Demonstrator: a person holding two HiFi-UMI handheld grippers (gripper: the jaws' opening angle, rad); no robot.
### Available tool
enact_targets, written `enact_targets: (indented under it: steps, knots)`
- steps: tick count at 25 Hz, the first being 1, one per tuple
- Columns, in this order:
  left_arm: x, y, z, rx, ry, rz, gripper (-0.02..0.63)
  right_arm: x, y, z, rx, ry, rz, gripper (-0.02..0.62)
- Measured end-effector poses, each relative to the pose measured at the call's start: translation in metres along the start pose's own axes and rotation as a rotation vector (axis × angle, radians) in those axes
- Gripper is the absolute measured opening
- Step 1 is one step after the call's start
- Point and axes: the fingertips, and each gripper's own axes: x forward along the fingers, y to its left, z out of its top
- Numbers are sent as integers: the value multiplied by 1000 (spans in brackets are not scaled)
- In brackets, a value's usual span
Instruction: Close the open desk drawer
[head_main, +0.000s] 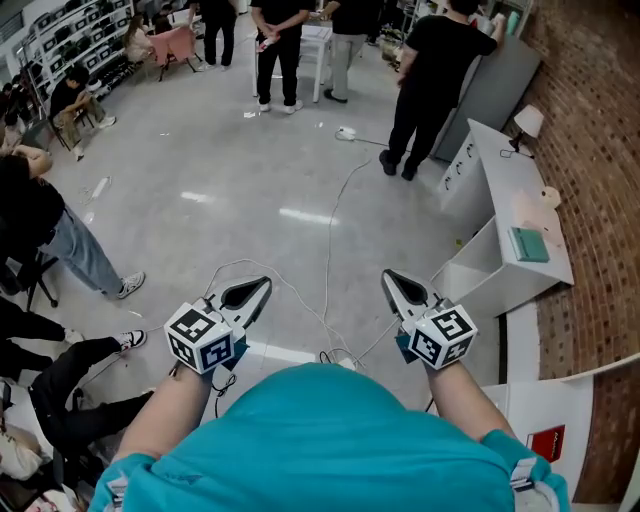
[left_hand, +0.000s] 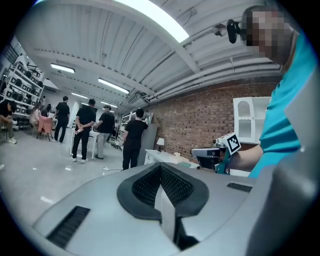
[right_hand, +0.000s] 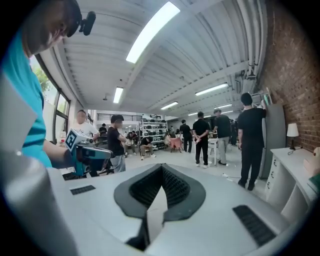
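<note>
As both grippers hang over bare floor (head_main: 200, 190), nothing's pinched. At 9 o'clock of the head view, seated people (head_main: 35, 215) line the edge, well apart from the work. L gripper (head_main: 256, 289) points to abt 1 o'clock, jaws pressed together and empty; its own view shows the same. Btw the two grippers a white cable (head_main: 330, 235) snakes over the floor from 12 o'clock down toward the holder's feet. R gripper (head_main: 393, 283) points to abt 11 o'clock, jaws also pressed together w/ nothing btw them.

Task's thing: the drawer (head_main: 478, 268), a white box that looks pulled out of the bench (head_main: 500, 175) front toward 8 o'clock. It lies at abt 3 o'clock from the R jaws, near but apart. L gripper is well farther, so R is the nearer one. Bench long axis runs abt 11-to-5 along the brick wall (head_main: 600, 150). My read: a closing push would go toward 2–3 o'clock, square to that axis.

On the bench top are a teal book (head_main: 528, 244) at the near end and a lamp (head_main: 527, 122) at the far end. Standing person in black (head_main: 430, 70) is at the bench's 12 o'clock end, clear of the drawer. Only the cable lies near the path, prob a trip risk, not a block.
</note>
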Motion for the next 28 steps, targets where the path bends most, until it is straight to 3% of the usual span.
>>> enact_targets:
  steps: [5, 28]
  knots:
    - [-5, -5, 21, 15, -50, 0, 15, -5, 10, 32, -23, -60, 33, 21]
    - [-2, -30, 41, 16, -74, -76, 15, -24, 22, 30, -51, -21, 40, 20]
